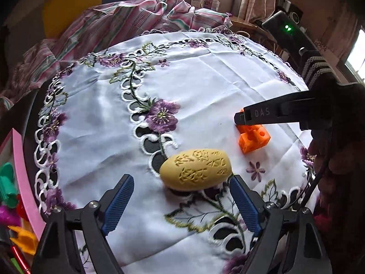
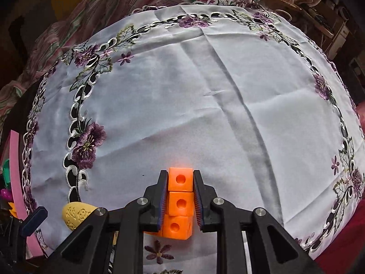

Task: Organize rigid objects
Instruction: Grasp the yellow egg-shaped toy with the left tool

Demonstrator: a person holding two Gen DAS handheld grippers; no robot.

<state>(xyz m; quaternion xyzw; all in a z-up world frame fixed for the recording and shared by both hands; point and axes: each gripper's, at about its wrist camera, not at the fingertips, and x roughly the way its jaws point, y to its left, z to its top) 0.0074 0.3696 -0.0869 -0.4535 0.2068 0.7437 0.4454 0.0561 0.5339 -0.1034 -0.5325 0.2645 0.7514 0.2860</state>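
Left wrist view: the left gripper (image 1: 180, 181) points steeply down at a white tablecloth (image 1: 205, 86) embroidered with purple flowers, spread over the worktop. Its jaws stand spread, the blue ribbed pads (image 1: 119, 202) apart and pressing on nothing. A yellow egg-shaped object (image 1: 195, 169) with carved relief patterns lies on the cloth just ahead of the jaws, nearer the right-hand pad; whether that pad touches it cannot be told. Beyond it, to the right, the right gripper (image 1: 239, 119) reaches in from the picture's right edge onto an orange block piece (image 1: 254, 138) made of joined cubes with round holes, which sits on the cloth well apart from the egg. At the left edge a pink tray rim (image 1: 21, 171) borders a heap of small coloured toys (image 1: 9, 189). A striped pink and green cloth (image 1: 118, 20) lies bunched behind the worktop.

Right wrist view: the right gripper (image 2: 181, 178) points nearly straight down; its jaws are pinching the orange block piece (image 2: 180, 203), one pad against each side of the row of cubes. The lowest cube rests on the tablecloth (image 2: 228, 102). The yellow egg-shaped object (image 2: 76, 214) shows at lower left, partly hidden behind the gripper's frame, with a finger of the left gripper (image 2: 34, 221) beside it.
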